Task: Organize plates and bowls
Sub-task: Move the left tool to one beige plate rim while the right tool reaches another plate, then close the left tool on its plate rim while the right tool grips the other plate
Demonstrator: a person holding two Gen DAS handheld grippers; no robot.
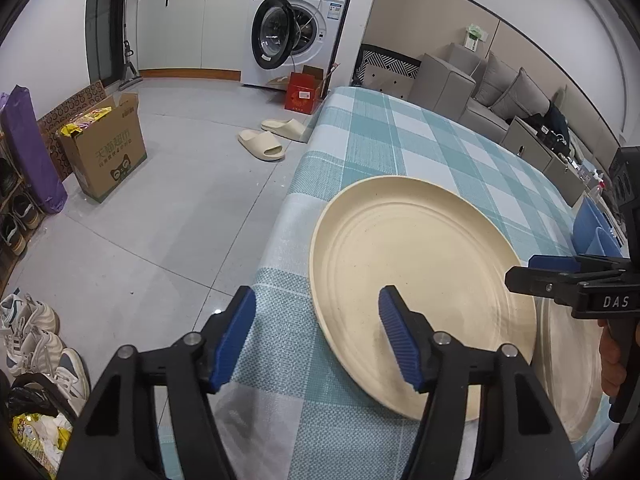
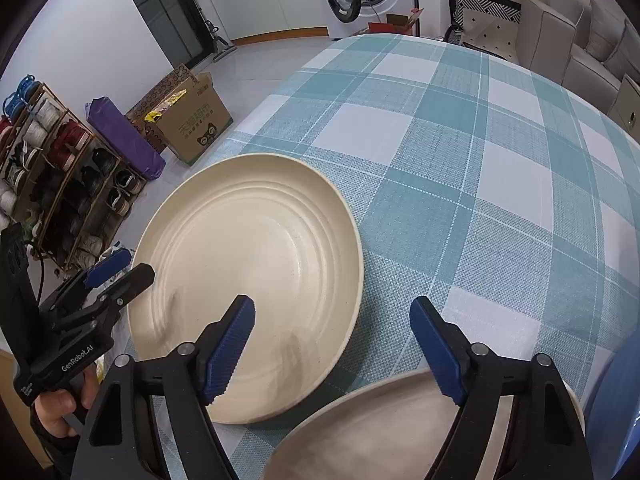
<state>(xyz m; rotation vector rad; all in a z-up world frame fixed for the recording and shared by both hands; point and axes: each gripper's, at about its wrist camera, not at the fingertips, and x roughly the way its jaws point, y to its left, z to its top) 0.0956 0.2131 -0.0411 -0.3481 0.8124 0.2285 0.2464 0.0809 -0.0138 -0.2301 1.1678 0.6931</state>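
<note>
Plainly cream ridged plate (image 1: 420, 264) on checked tablecloth (image 1: 360, 140), speckled, empty

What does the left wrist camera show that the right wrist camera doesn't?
Only the left wrist view: slippers on the floor and sneakers at lower left. Only the right wrist view: a shoe rack. Both: the cream plate, a second plate beside it, the checked tablecloth, the washing machine and the cardboard box.

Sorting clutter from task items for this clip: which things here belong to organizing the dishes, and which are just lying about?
Job:
- cream plate
- second plate
- blue dish
- left gripper
- right gripper

Lying about:
- slippers
- cardboard box
- red box
- shoe rack
</note>
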